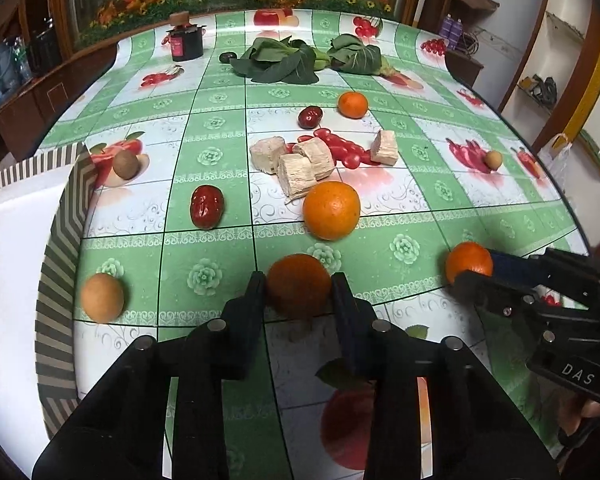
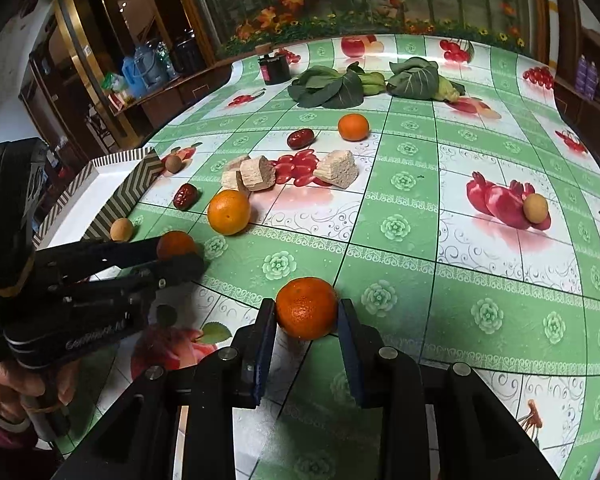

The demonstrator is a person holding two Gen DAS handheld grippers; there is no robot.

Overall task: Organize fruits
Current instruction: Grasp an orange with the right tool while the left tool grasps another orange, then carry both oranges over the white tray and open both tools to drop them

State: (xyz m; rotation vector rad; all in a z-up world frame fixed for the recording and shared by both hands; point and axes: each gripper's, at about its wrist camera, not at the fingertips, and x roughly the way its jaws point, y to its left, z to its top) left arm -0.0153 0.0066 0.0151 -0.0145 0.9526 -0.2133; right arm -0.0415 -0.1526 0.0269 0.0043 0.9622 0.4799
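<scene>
Left gripper (image 1: 299, 285) is clamped on a tangerine (image 1: 298, 285), both fingers touching its sides, fruit resting on the tablecloth (image 1: 380, 272). Right gripper (image 2: 307, 309) brackets a second tangerine (image 2: 307, 308): left finger touches it, right finger just beside it, contact there unclear, so can't tell if it's gripped. Beyond the grippers: large orange (image 1: 331, 210) mid-table, red date (image 1: 207, 206) to its left, tan round fruit (image 1: 102, 298) just beside the striped box (image 1: 60, 240). Farther: pale cut chunks (image 1: 296, 164) lying around the printed tomatoes, small orange (image 1: 353, 105) with another date (image 1: 310, 117) beside it. Far edge: leafy greens (image 1: 284, 60), dark jar (image 1: 186, 42).
</scene>
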